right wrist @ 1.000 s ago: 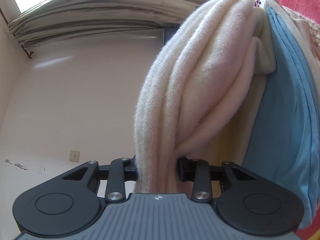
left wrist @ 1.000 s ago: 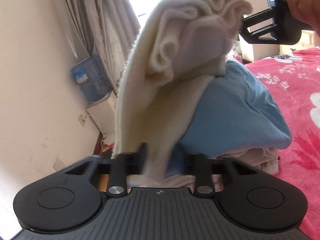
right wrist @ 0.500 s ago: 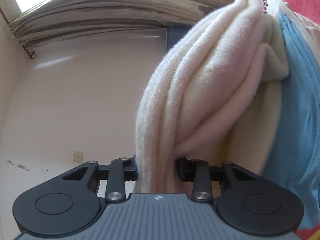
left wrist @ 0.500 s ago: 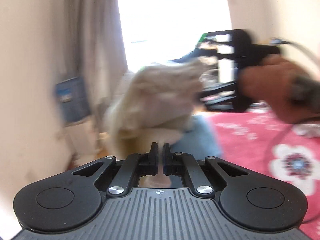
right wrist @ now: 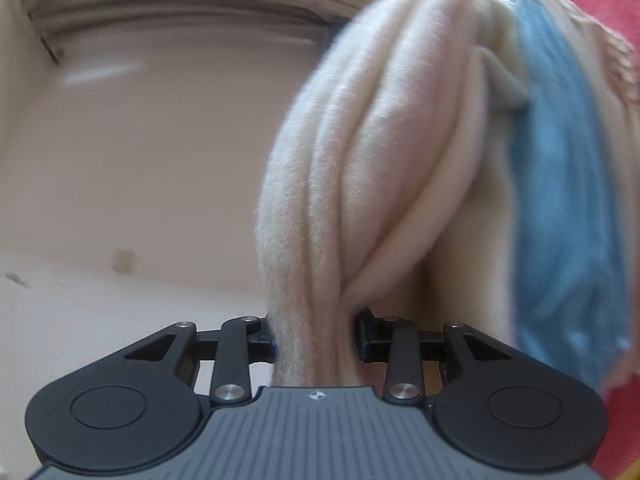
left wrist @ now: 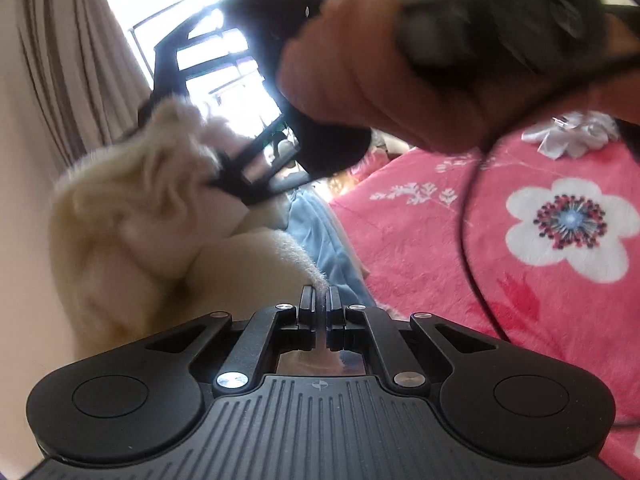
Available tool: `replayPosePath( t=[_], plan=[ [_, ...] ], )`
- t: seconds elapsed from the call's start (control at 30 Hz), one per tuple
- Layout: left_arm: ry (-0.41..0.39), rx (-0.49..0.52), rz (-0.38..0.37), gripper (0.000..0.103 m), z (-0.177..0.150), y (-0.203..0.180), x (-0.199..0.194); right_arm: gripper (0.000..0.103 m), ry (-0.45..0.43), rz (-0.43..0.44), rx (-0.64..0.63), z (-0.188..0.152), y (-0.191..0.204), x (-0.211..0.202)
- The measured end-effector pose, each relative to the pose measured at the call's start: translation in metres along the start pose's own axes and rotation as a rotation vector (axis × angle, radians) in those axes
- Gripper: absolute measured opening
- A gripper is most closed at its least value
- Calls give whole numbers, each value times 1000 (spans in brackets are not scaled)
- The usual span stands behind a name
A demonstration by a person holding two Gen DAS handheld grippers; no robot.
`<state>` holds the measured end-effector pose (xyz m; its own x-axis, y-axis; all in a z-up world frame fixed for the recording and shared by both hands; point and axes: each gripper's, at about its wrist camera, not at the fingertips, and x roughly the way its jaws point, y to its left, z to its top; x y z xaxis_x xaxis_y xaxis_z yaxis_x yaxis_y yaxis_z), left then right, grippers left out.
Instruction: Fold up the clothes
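Release is done on your left gripper [left wrist: 320, 304], fingers now together and empty, so only your right gripper [right wrist: 314, 336] stays clamped on the cream garment [right wrist: 360, 160] for placing it on the blue garment [right wrist: 560, 200].

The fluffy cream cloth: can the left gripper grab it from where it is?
Probably yes. The left gripper is shut and empty, with the cream cloth right before its tips and nothing between. It must open first.

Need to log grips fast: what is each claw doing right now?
Left claw: closed, pinching a thin edge of the cream garment.
Right claw: closed on a thick bunch of the cream garment.
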<state>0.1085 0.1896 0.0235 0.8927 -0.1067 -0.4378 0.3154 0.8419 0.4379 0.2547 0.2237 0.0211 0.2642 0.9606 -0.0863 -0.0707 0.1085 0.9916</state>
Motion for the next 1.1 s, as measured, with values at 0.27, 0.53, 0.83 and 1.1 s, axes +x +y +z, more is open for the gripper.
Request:
replayPosePath(
  t=[0.27,0.53,0.83,1.1],
  plan=[
    [-49,-95,15,5,-23,-4,-5,37,23,-6,31,-6,-24,-5],
    [-52,-125,8,6,-29,-9,8,49,71,-70,-40,-1,-37,-4],
    [-22,-221,-148,21,-38,12,-58,69,178,-122,-149,17,-29,-36],
    [-49,-621,28,35,-61,108,-91,76,65,-127,-138,39,-28,-72]
  ],
)
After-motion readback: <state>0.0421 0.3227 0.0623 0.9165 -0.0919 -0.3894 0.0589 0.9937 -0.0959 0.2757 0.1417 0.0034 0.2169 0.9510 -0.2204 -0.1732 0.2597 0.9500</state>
